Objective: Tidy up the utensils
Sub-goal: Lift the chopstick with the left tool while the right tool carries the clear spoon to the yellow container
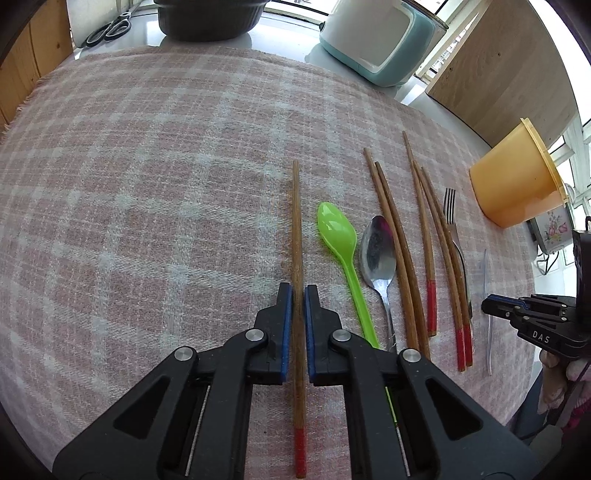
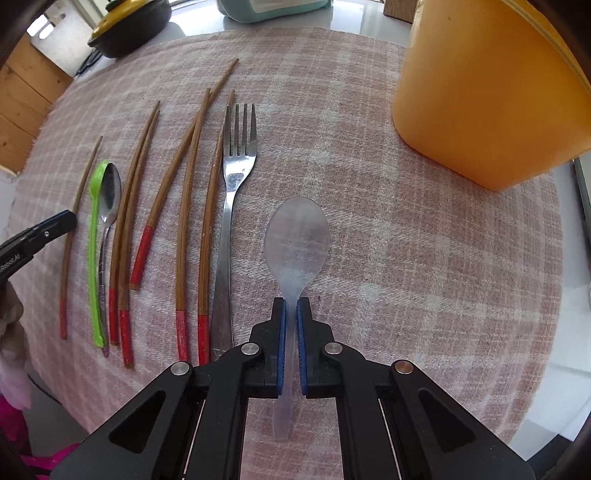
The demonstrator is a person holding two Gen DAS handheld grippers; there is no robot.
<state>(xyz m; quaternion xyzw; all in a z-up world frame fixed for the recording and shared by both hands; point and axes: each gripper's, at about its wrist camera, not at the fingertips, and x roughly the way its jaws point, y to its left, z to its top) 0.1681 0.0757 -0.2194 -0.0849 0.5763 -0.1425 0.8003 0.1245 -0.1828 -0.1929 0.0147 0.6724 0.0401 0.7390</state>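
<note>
My left gripper is closed around a single red-tipped wooden chopstick that lies on the pink checked cloth. To its right lie a green plastic spoon, a metal spoon, several more chopsticks and a metal fork. My right gripper is closed on the handle of a clear plastic spoon, right of the fork. An orange tub stands at the far right.
At the back stand a dark pot, scissors and a teal and white appliance. A wooden board leans at the back right. The cloth's edge drops off at the front right.
</note>
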